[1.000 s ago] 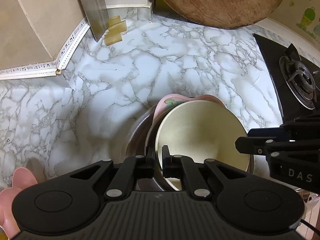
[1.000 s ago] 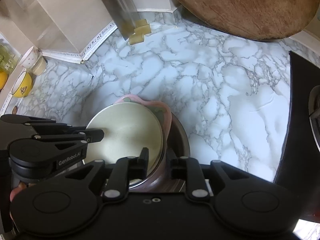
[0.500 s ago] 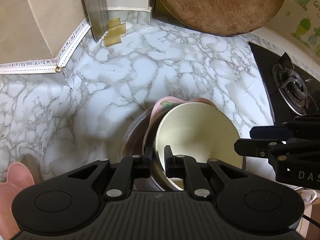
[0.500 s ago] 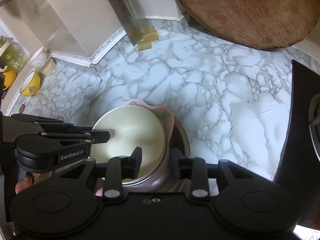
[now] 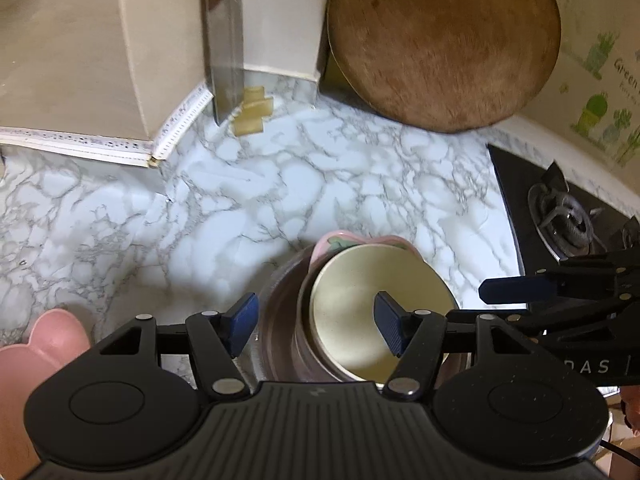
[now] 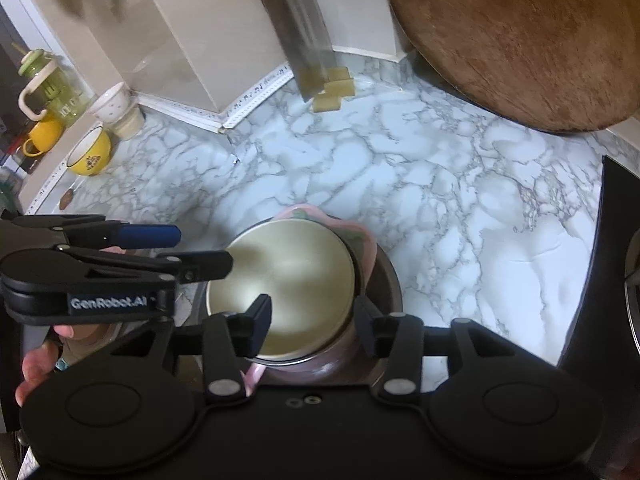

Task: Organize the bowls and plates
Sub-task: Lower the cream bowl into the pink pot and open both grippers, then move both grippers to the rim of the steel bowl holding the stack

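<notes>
Marble counter (image 5: 360,184) | cleaver (image 5: 226,56), maybe leaning | both grippers' fingers (image 5: 240,322) wide, empty

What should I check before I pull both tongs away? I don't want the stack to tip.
1. Left tongs open, gripping nothing: ok.
2. Right tongs open, gripping nothing: ok.
3. Cream bowl seated inside the pink dish: ok.
4. Pink dish seated inside the metal bowl: ok.
5. Metal bowl flat on the marble counter: cannot tell, its base is hidden.
6. All dishes gathered: not ok, a pink plate lies apart at the left.
</notes>
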A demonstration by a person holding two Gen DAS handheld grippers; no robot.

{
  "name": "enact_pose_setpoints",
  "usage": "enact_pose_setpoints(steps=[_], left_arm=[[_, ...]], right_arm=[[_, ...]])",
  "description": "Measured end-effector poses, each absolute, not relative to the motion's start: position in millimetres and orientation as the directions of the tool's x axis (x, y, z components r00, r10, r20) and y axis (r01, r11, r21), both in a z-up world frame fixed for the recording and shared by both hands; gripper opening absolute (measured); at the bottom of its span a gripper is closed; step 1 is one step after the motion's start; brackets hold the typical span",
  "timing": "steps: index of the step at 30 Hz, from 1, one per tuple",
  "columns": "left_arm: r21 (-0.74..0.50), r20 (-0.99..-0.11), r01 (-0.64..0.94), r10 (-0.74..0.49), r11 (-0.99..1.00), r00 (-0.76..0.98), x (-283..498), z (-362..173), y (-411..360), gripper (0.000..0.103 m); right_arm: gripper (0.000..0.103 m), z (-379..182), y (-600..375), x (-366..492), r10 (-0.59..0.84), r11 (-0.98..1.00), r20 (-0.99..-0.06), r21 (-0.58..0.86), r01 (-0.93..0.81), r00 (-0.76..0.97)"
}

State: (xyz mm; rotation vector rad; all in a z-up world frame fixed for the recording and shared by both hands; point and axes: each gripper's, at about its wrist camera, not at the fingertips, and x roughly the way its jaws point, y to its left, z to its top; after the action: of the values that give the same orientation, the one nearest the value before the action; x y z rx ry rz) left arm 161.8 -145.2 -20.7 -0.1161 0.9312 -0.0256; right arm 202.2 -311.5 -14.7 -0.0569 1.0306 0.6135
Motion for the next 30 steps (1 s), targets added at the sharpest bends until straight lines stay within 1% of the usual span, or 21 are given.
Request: enact_pose_setpoints(steps=[1,4,6,7,9,10,14,15,22,26,30], left_arm=[[-0.113,-0.794,-0.035,-0.069,0.993,0.604,159,-19,-143,0.064],[-0.106,-0.782,-0.053,-0.05,0.993,0.621,151,-17,-136,0.064],[-0.098,-0.776,-0.068,-0.034,0.993,0.63,144,-17,-132,0.064],[-0.098,-0.773,-0.073,-0.029,0.993,0.634,141,-16,-129,0.064],[-0.096,-0.768,-0.089,-0.018,0.991,0.64,135,-16,-125,0.072],[-0.097,-0.763,-0.097,-0.011,0.991,0.646,133,-16,-124,0.076],[-0.104,-0.752,-0.118,0.0,0.987,0.659,124,-18,-118,0.077],[-0.109,-0.752,-0.123,-0.001,0.986,0.659,122,-20,-117,0.077],[-0.138,-0.755,-0.171,0.009,0.976,0.656,110,-31,-103,0.077],[-0.116,-0.759,-0.188,0.035,0.975,0.651,106,-39,-98,0.077],[-0.121,-0.763,-0.187,0.029,0.975,0.646,104,-50,-95,0.077]], right_arm=[[0.051,-14,-312,201,0.451,0.831,-0.814,0.234,-0.504,0.366],[0.059,-10,-314,198,0.462,0.825,-0.804,0.236,-0.513,0.374],[0.068,-8,-316,195,0.467,0.822,-0.796,0.231,-0.521,0.384],[0.07,-6,-317,194,0.468,0.821,-0.792,0.226,-0.525,0.391],[0.079,-4,-319,192,0.475,0.816,-0.785,0.225,-0.532,0.396],[0.082,-4,-320,191,0.479,0.814,-0.783,0.227,-0.534,0.397],[0.095,-4,-325,189,0.495,0.806,-0.769,0.231,-0.545,0.405],[0.097,-4,-325,188,0.495,0.806,-0.767,0.23,-0.545,0.408],[0.099,-9,-343,188,0.481,0.827,-0.761,0.229,-0.514,0.435],[0.099,-15,-353,187,0.465,0.838,-0.761,0.214,-0.502,0.452],[0.099,-24,-363,186,0.443,0.852,-0.765,0.196,-0.486,0.467]])
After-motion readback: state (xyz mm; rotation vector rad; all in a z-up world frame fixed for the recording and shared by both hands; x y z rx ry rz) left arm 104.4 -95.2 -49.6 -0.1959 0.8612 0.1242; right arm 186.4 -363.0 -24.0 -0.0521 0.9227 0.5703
